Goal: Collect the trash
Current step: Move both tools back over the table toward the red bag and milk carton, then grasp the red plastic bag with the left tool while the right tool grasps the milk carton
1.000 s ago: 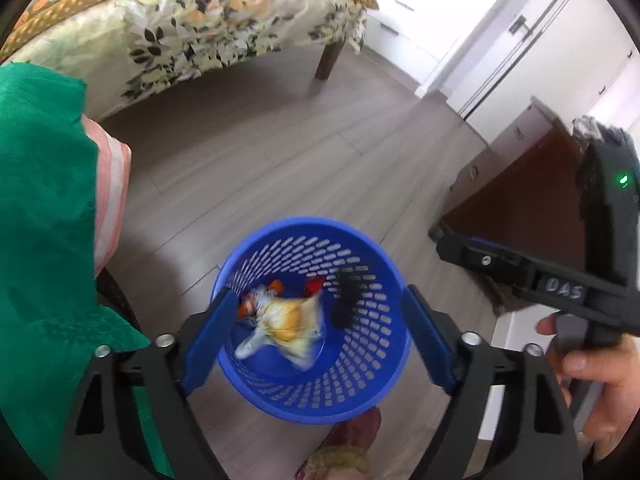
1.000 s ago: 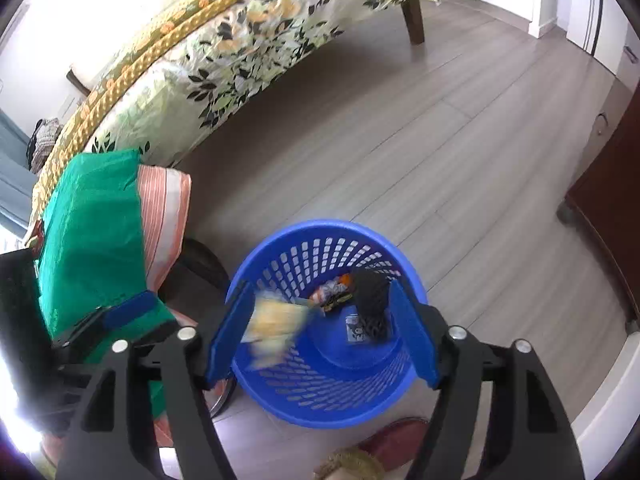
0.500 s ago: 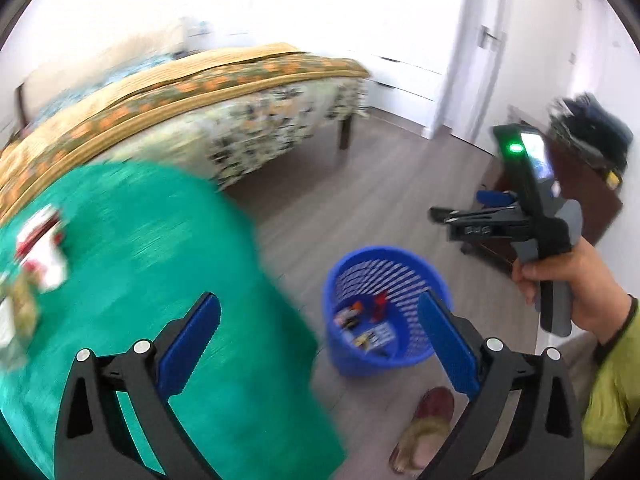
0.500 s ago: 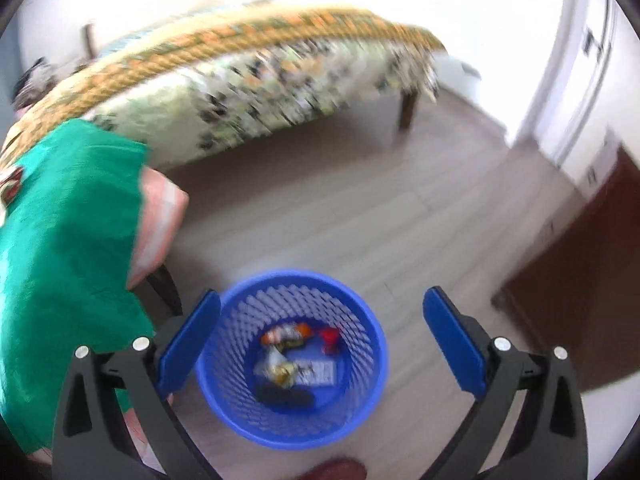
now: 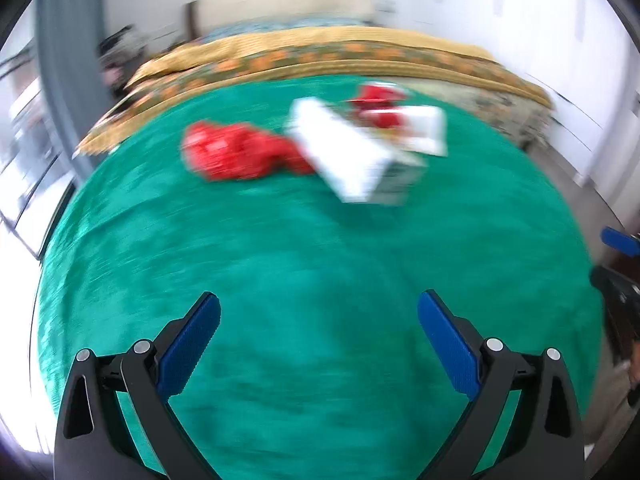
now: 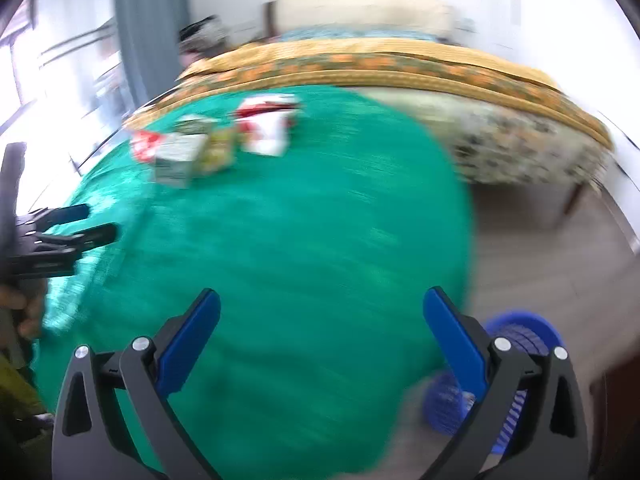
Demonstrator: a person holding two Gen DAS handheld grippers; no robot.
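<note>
Both views are motion-blurred. A round table with a green cloth (image 5: 304, 248) fills the left wrist view. On its far side lie a crumpled red wrapper (image 5: 236, 152), a white carton (image 5: 352, 160) and a red-and-white packet (image 5: 400, 120). My left gripper (image 5: 319, 334) is open and empty above the cloth's near part. My right gripper (image 6: 322, 332) is open and empty over the cloth (image 6: 280, 240). The same trash shows far left in the right wrist view (image 6: 216, 140). The blue mesh bin (image 6: 516, 372) stands on the floor at the lower right.
A bed with a floral yellow cover (image 6: 440, 80) stands behind the table. Grey wood floor (image 6: 560, 264) lies between bed and bin. The left gripper shows at the left edge of the right wrist view (image 6: 60, 236). Windows and a curtain (image 6: 132, 28) are at the left.
Both grippers have swung up and left from the blue bin to the green table. The trash on the table has come into view. Both stay open and empty.
</note>
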